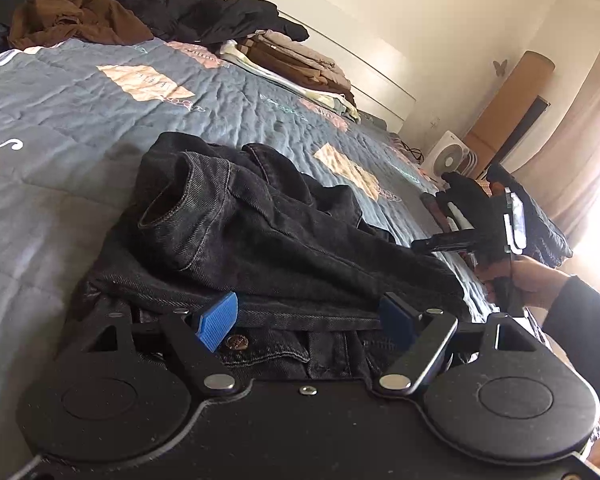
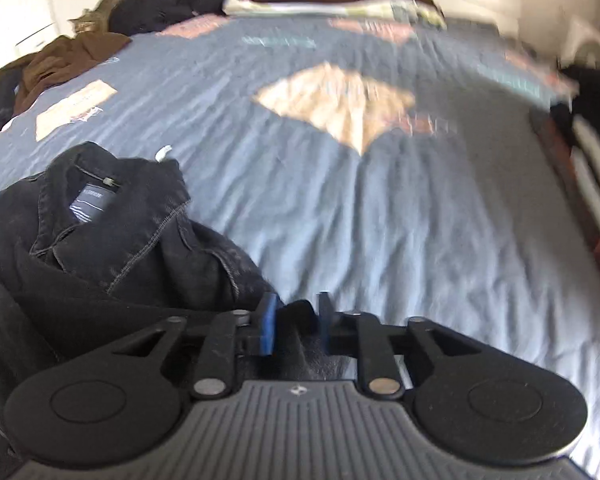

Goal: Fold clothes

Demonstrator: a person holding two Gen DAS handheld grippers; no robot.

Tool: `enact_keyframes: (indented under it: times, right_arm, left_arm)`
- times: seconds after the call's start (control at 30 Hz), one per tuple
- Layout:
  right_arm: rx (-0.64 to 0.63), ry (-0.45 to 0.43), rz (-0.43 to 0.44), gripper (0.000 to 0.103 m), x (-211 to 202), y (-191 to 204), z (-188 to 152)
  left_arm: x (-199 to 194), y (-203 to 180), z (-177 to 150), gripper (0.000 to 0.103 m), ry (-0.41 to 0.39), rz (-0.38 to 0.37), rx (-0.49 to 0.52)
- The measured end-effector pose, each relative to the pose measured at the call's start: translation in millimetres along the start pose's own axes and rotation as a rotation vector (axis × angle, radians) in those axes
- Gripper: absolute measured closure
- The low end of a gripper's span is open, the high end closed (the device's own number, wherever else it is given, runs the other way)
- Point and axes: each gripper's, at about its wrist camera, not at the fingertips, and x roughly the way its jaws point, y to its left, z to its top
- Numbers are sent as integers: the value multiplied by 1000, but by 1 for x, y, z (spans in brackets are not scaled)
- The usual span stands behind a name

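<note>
Each handheld gripper is matte black, built from two round discs with linkage bars pinned by silver rivets and tipped with ribbed blue fingers (image 1: pixel 216 320). The left gripper (image 1: pixel 308 316) has a flat black base with one small silver screw, the right gripper (image 2: pixel 296 324) a grey ribbed one. The person's hand (image 1: pixel 536 280) emerges from a dark sleeve (image 1: pixel 584 320).
</note>
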Motion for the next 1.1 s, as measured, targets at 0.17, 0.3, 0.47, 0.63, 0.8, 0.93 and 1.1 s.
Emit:
enact_keyframes:
  times: [0.17, 0.3, 0.47, 0.63, 0.8, 0.93, 1.1]
  right_arm:
    - [-83, -75, 81, 48, -38, 35, 10]
    - [-193, -97, 278, 32, -60, 103, 14]
    - [-261, -52, 411, 27, -50, 178, 5]
    - [-330, -5, 544, 27, -41, 252, -3]
    - [-293, -34, 541, 27, -62, 236, -22]
    - [-292, -65, 436, 26, -85, 195, -38]
    - [-179, -84, 352, 25, -97, 134, -54]
  left_arm:
    - [-5, 4, 4, 24, -14, 37, -6]
    - [-12, 8, 10, 24, -28, 42, -9]
    - [-25, 16, 20, 22, -49, 55, -6]
    - [-33, 24, 25, 23, -41, 49, 122]
    - [-25, 49, 48, 37, -16, -42, 148]
    - [10, 61, 78, 43, 58, -77, 156]
    - [53, 75, 90, 79, 134, -97, 125]
